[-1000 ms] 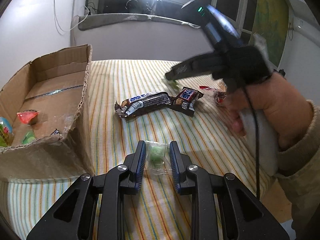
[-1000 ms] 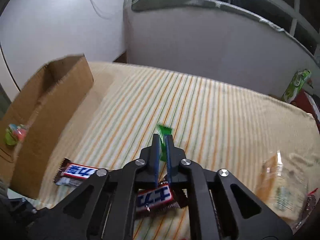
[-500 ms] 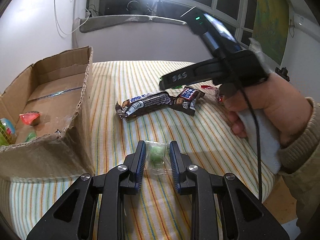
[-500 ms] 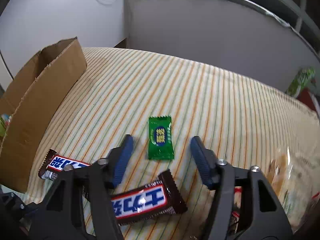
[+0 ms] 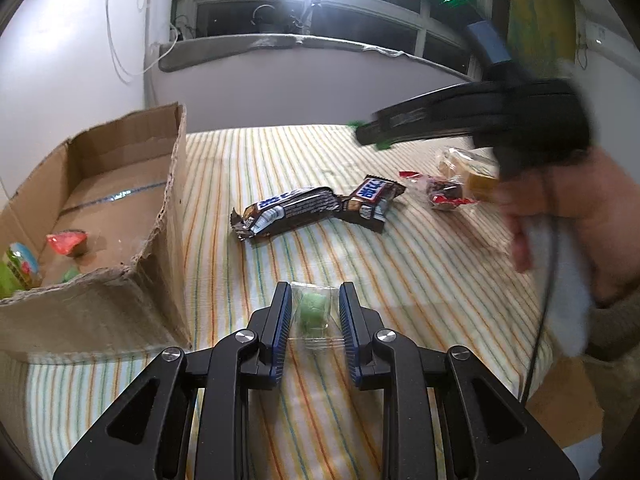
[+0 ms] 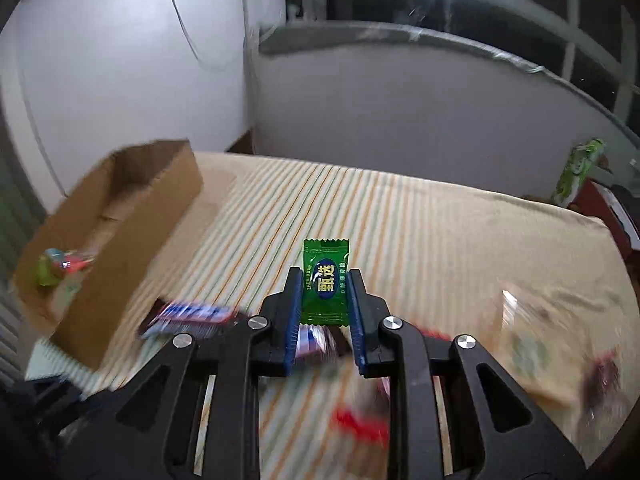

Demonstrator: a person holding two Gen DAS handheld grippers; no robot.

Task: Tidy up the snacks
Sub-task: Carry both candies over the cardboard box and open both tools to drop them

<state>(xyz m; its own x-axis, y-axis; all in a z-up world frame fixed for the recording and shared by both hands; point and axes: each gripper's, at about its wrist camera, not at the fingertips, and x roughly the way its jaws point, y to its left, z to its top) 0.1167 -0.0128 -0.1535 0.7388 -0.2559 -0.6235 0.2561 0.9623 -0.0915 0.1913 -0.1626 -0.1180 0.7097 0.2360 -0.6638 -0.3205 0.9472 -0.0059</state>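
My left gripper is shut on a small clear-wrapped green candy, low over the striped cloth beside the cardboard box. My right gripper is shut on a green candy packet and holds it up in the air; it also shows in the left wrist view, above the table at the right. Two Snickers bars lie mid-table. The box holds several snacks, one a red packet.
A clear-wrapped pastry and red-wrapped snacks lie at the right of the table, partly behind my right hand. The box stands along the table's left edge. A green bag stands off the table's far right corner.
My right gripper opened over the green packet lying flat, then shut on it and lifted it up. My left gripper has stayed still with the green candy.
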